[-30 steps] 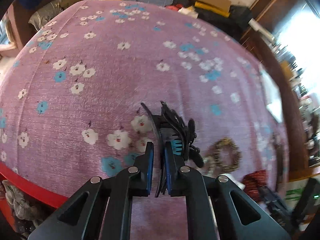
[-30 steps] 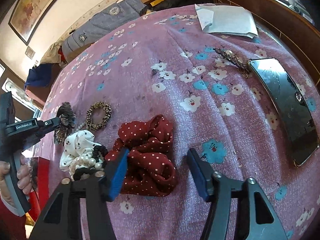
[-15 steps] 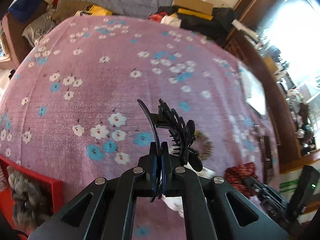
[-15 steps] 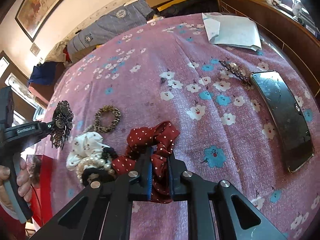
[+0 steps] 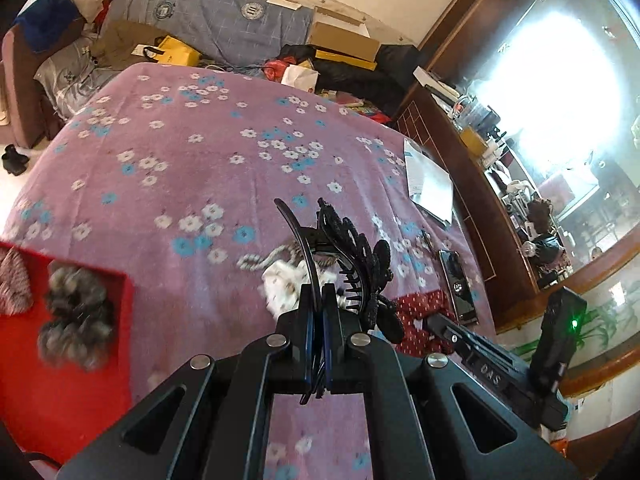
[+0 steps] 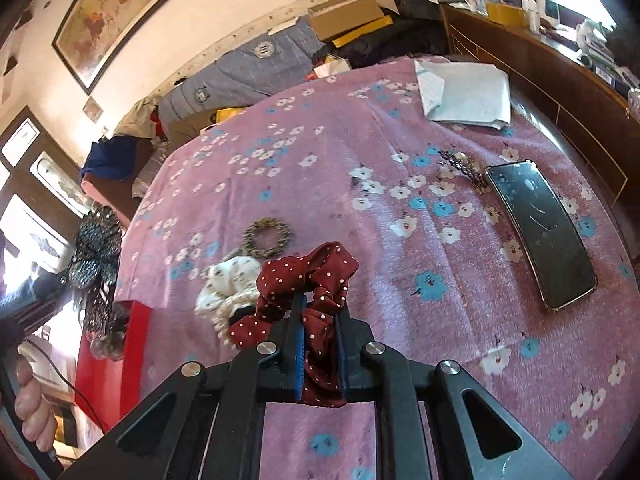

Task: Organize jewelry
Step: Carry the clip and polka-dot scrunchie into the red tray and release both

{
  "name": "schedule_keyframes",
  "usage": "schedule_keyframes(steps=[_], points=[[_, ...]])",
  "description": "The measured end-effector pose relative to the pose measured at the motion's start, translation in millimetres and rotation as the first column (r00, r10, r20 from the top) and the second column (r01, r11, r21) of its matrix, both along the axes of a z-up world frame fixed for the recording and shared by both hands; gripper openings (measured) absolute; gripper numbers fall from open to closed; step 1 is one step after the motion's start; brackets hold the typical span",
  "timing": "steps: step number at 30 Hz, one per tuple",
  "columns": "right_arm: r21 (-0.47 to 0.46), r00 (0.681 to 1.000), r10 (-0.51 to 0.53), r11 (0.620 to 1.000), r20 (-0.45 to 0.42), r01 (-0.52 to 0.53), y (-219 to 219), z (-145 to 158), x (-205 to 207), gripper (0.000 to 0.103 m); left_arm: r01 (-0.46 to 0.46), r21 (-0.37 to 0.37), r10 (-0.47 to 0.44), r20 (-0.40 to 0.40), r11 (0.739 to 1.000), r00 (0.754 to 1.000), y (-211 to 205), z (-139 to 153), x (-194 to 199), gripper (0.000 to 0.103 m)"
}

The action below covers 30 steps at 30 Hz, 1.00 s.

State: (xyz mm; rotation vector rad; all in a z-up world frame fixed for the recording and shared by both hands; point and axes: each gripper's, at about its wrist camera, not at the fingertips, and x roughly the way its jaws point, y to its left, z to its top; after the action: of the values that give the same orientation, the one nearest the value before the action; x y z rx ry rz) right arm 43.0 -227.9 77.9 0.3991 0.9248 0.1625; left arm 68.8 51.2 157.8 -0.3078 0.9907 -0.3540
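My left gripper (image 5: 318, 304) is shut on a black flower hair clip (image 5: 356, 256) and holds it above the purple flowered cloth (image 5: 192, 168); the clip also shows at the left of the right wrist view (image 6: 98, 248). My right gripper (image 6: 318, 316) is shut on a dark red polka-dot scrunchie (image 6: 308, 276), lifted off the cloth. A white scrunchie with pearls (image 6: 228, 284) and a leopard-print hair tie (image 6: 267, 236) lie on the cloth just beyond. A red box (image 5: 60, 344) at the left holds a grey fur scrunchie (image 5: 76, 324).
A phone (image 6: 540, 236) lies face up at the right, with a metal hair clip (image 6: 460, 164) beside it. A white folded paper (image 6: 464, 94) lies further back. A wooden cabinet (image 6: 540, 60) borders the right side. Clothes and boxes (image 5: 240, 32) pile behind the cloth.
Both grippers closed on their items and lifted: the left on the black clip, moving left toward the red box; the right on the red scrunchie, raised off the cloth.
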Motion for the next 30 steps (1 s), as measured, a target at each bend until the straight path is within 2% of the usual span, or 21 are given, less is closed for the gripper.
schedule_keyframes(steps=[4,8,11,13,17,20,24,28,30], points=[[0.005,0.999,0.047,0.999,0.02,-0.047,23.1,10.6,-11.5,0.013,-0.057,-0.004,0.057,-0.001,0.998,0.998,38.0,7.2,-30.6,0.003],[0.01,0.993,0.117,0.993,0.034,-0.117,56.5,19.3,-18.2,0.013,-0.159,0.027,0.159,0.005,0.987,0.987,93.1,9.4,-65.6,0.003],[0.012,0.981,0.191,0.981,0.043,-0.192,93.8,25.3,-21.1,0.013,-0.251,0.042,0.252,-0.017,0.967,0.968,143.3,-0.1,-86.1,0.003],[0.013,0.972,0.231,0.973,0.046,-0.232,115.6,27.6,-23.0,0.013,-0.322,0.046,0.324,-0.054,0.946,0.945,180.6,-12.0,-96.9,0.003],[0.011,0.949,0.311,0.95,0.042,-0.312,164.3,28.9,-24.8,0.014,-0.404,0.055,0.408,-0.109,0.913,0.907,234.4,-35.8,-110.0,0.003],[0.032,0.929,0.369,0.928,0.027,-0.37,198.8,26.7,-25.4,0.014,-0.432,0.051,0.435,-0.147,0.9,0.888,260.6,-53.2,-114.7,0.003],[0.086,0.883,0.469,0.88,-0.001,-0.467,251.7,17.4,-27.5,0.014,-0.446,0.068,0.45,-0.183,0.893,0.874,284.5,-74.3,-114.9,0.003],[0.08,0.842,0.539,0.841,-0.039,-0.535,298.8,1.1,-33.2,0.014,-0.445,0.13,0.464,-0.208,0.886,0.861,297.2,-89.5,-111.5,0.003],[0.07,0.819,0.57,0.821,-0.069,-0.566,322.4,-10.5,-37.6,0.014,-0.445,0.138,0.465,-0.211,0.885,0.86,302.4,-93.6,-111.3,0.003]])
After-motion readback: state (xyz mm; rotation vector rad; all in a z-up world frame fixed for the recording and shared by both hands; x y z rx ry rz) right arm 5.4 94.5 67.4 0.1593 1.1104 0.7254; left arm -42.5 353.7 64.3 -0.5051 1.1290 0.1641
